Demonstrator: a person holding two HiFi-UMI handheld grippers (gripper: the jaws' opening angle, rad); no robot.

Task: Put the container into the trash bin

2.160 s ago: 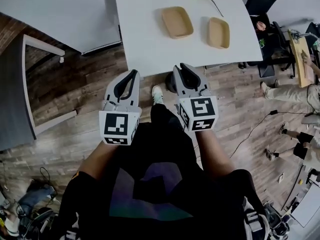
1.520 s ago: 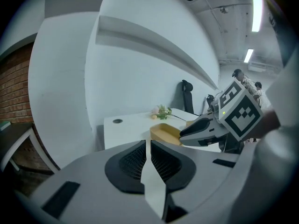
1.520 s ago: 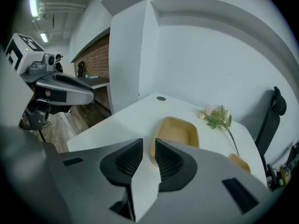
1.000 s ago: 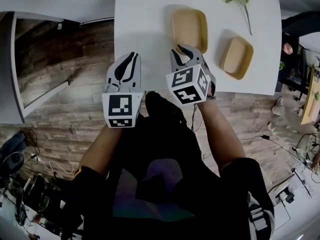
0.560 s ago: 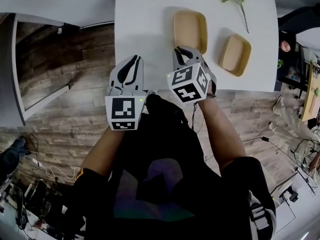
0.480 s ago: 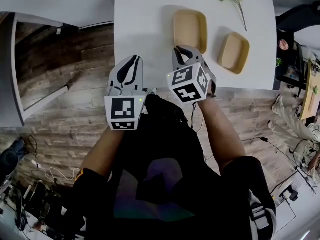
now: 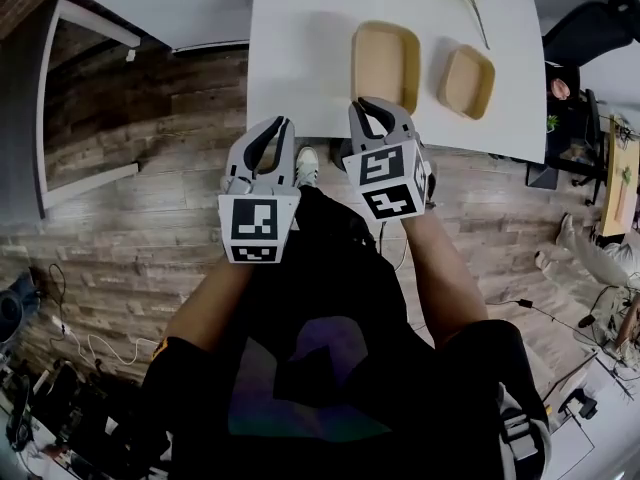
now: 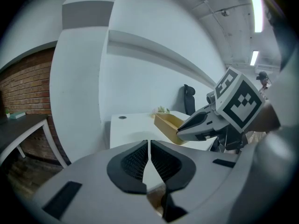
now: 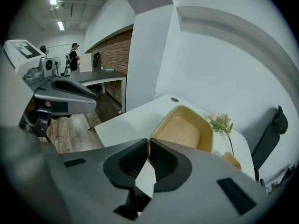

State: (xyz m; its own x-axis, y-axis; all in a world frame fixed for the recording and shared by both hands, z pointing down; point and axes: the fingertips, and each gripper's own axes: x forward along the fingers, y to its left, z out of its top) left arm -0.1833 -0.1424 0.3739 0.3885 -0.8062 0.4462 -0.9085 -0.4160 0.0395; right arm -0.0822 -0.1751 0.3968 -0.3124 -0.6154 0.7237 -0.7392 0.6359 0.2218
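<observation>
Tan container (image 7: 385, 63) near white table (image 7: 300, 48) edge; left hand-held gripper (image 7: 284, 122), right hand-held gripper (image 7: 366, 103) both empty, jaws together.

No word, number or brand name can be read anywhere; the only printed signs are black-and-white square code patterns, with no letters in them, at the near end of the left tongs (image 7: 283, 123) and of the right tongs (image 7: 361, 105).
</observation>
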